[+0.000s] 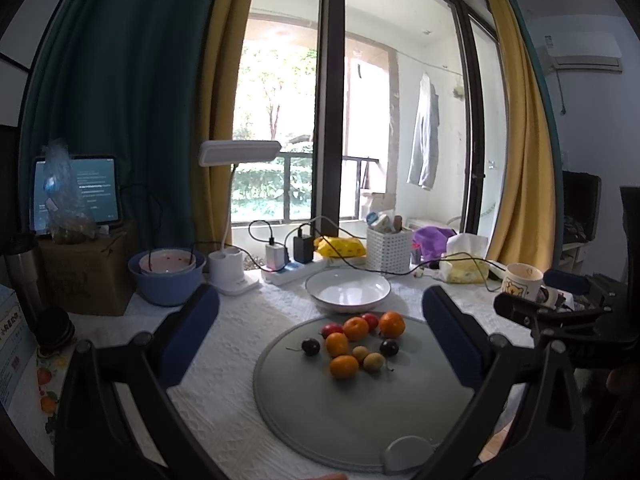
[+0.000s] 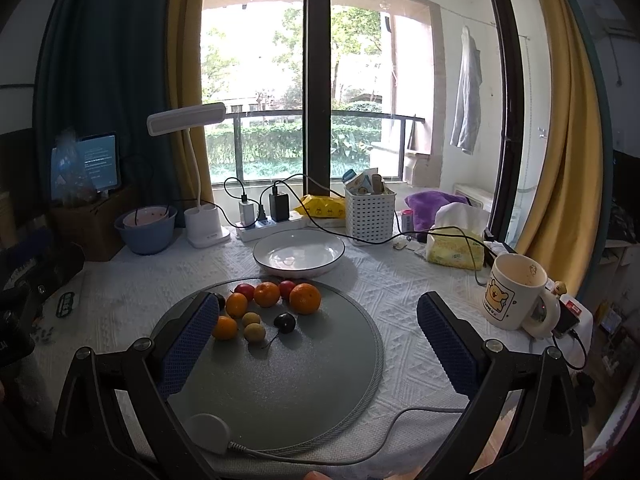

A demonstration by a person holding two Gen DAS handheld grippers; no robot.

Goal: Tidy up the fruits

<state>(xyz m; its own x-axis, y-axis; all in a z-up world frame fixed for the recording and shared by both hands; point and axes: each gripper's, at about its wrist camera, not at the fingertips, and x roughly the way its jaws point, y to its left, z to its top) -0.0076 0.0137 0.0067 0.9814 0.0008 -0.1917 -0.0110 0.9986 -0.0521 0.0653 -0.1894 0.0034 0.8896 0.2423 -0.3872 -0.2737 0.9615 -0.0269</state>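
Observation:
A round grey mat (image 1: 320, 408) (image 2: 288, 380) lies on the white tablecloth with a cluster of fruit on its far part: several oranges (image 1: 392, 324) (image 2: 305, 298), two dark cherries (image 1: 311, 346) (image 2: 285, 322), red fruits (image 1: 370, 320) (image 2: 245, 290) and two small tan fruits (image 1: 374, 361) (image 2: 254, 332). An empty white plate (image 1: 348, 289) (image 2: 299, 254) sits just behind the mat. My left gripper (image 1: 320, 312) is open and empty, above the mat's near side. My right gripper (image 2: 318, 316) is open and empty, to the right of the fruit.
A blue bowl (image 1: 166, 276) (image 2: 146, 228) with a pink bowl inside stands at the back left. A desk lamp (image 1: 232, 268) (image 2: 204, 224), power strip (image 2: 264, 226), white basket (image 2: 370, 212), tissue pack (image 2: 454, 248) and mug (image 2: 514, 296) (image 1: 522, 280) ring the table. A white puck with cable (image 2: 208, 432) lies on the mat's near edge.

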